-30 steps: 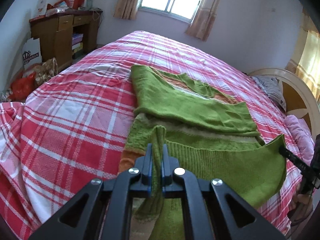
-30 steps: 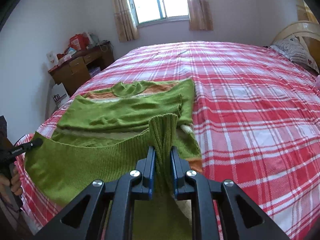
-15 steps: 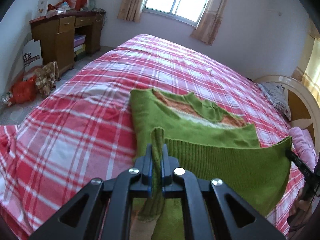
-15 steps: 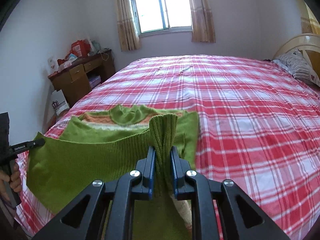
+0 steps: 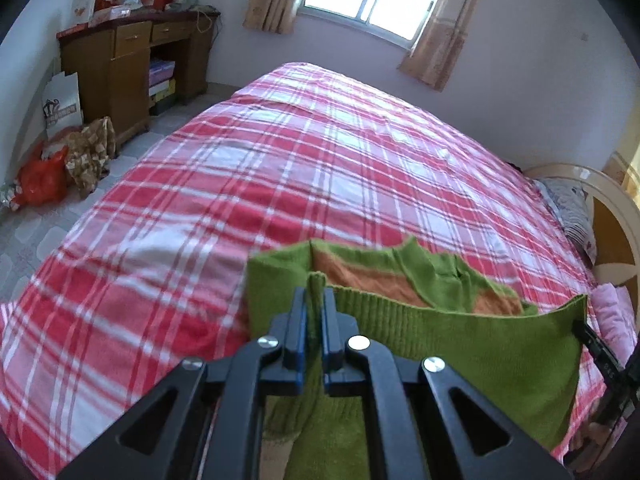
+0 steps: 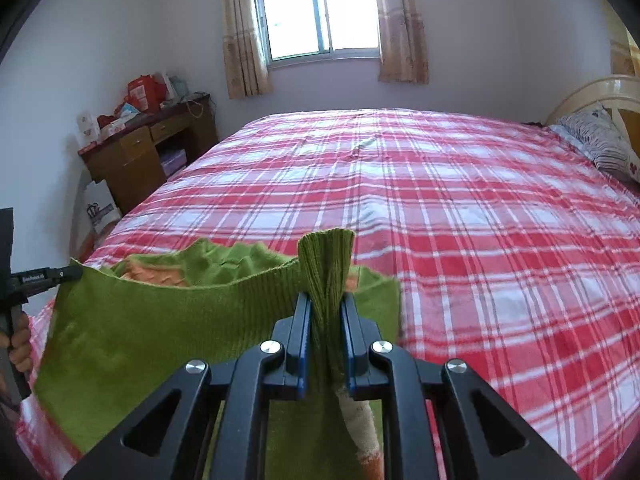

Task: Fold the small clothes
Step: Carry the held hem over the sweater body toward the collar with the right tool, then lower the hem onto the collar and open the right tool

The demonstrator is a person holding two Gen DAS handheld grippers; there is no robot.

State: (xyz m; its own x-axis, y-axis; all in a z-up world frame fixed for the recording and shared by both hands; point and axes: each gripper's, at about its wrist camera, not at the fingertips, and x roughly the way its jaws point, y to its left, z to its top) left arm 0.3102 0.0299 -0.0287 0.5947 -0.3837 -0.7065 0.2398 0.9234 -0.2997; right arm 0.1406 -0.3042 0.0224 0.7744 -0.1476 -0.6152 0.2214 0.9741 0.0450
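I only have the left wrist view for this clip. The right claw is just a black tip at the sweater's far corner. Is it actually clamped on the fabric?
Observer: Yes. In the right wrist view, the right claw is shut on a bunched piece of the green sweater, at its ribbed hem.
Operator: Does anything hang below that grip?
Observer: A pale strip of the knit, ending in orange, dangles between the claw's arms.
Operator: Is the hand behind my camera visible anywhere?
Observer: Yes. The left hand shows at the left edge of the right wrist view, with its fingers wrapped around the handle.
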